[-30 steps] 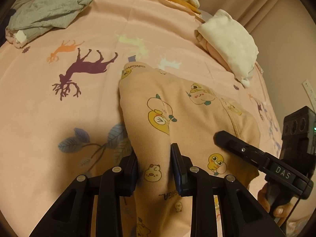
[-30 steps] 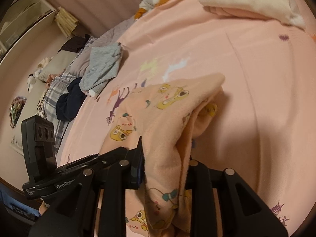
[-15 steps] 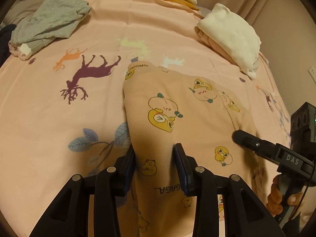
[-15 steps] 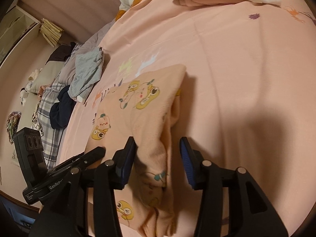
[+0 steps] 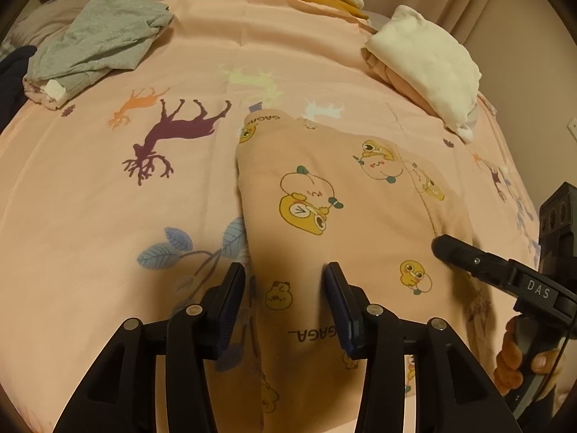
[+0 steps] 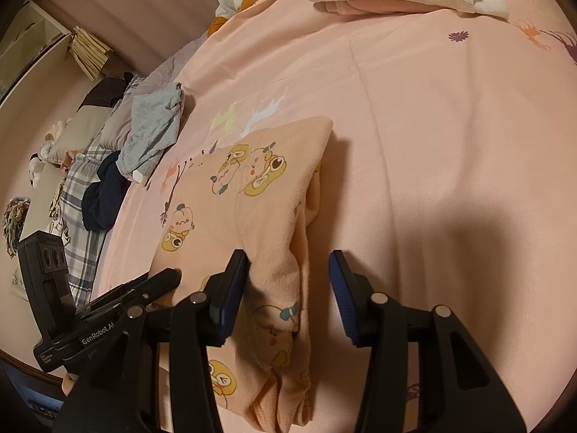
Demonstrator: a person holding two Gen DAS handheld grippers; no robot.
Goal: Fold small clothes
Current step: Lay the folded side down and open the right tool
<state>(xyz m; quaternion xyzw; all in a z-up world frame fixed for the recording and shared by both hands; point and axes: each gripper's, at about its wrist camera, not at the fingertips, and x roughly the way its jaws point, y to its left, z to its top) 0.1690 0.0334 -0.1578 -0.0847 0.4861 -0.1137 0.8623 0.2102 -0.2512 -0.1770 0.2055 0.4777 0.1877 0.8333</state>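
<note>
A pink bedsheet printed with deer (image 5: 151, 180) covered the bed. Crumpled grey cotton clothes (image 5: 97, 39) lay far left; a folded white fleece pile (image 5: 429, 65) sat far right.

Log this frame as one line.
step: fold laid | left gripper: open over pajama | right gripper: open at its folded edge | bed: pajama flat
</note>
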